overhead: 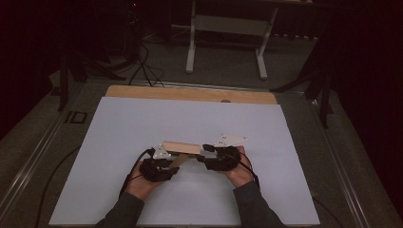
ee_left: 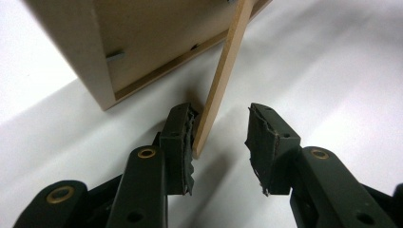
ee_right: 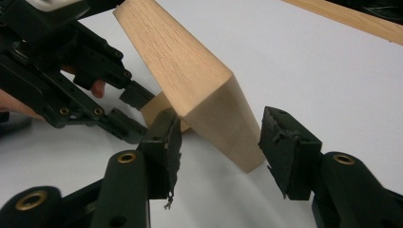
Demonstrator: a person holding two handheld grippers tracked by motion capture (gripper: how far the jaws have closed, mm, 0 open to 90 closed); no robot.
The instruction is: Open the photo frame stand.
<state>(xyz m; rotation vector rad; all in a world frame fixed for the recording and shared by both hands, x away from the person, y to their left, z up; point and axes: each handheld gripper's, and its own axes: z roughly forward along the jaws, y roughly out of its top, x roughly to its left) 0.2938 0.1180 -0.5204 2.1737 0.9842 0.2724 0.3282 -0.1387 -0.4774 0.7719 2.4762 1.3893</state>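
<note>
A light wooden box-like piece lies on the white sheet between my two grippers. In the left gripper view its hollow underside is tilted up, and a thin wooden slat leans down from it. The slat's lower end rests against one pad of my left gripper, while the other pad stands clear of it. In the right gripper view the piece's solid end sits between the spread jaws of my right gripper, with a gap on the right-hand side. The left gripper shows beyond.
The white sheet covers a wooden tabletop whose bare far strip shows. Behind the table stand a white frame's legs. Cables run on the floor, and dark stands flank both sides.
</note>
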